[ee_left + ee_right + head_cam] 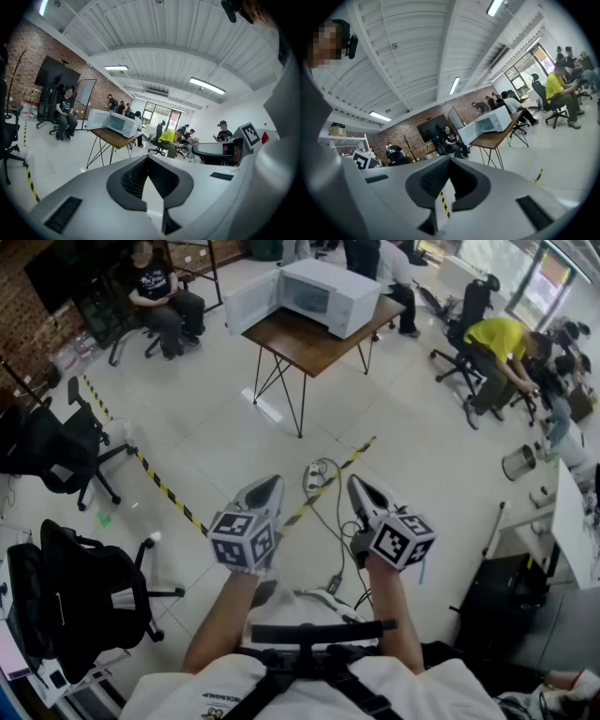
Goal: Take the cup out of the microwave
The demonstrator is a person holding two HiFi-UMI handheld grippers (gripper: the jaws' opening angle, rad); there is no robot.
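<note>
The white microwave (323,294) stands on a wooden table (309,343) far ahead, its door (251,301) swung open to the left. No cup shows in any view; the microwave's inside is too small to make out. My left gripper (272,484) and right gripper (357,483) hang side by side low in the head view, well short of the table, both shut with nothing between the jaws. The left gripper view has the microwave (120,123) beyond my left gripper (149,157). In the right gripper view the microwave (491,121) sits past my right gripper (451,159).
Yellow-black tape (164,488) runs across the tiled floor between me and the table, with a power strip and cables (315,480) on it. Black office chairs (66,442) stand at left. A seated person (159,292) is behind the table and another in yellow (502,348) at right.
</note>
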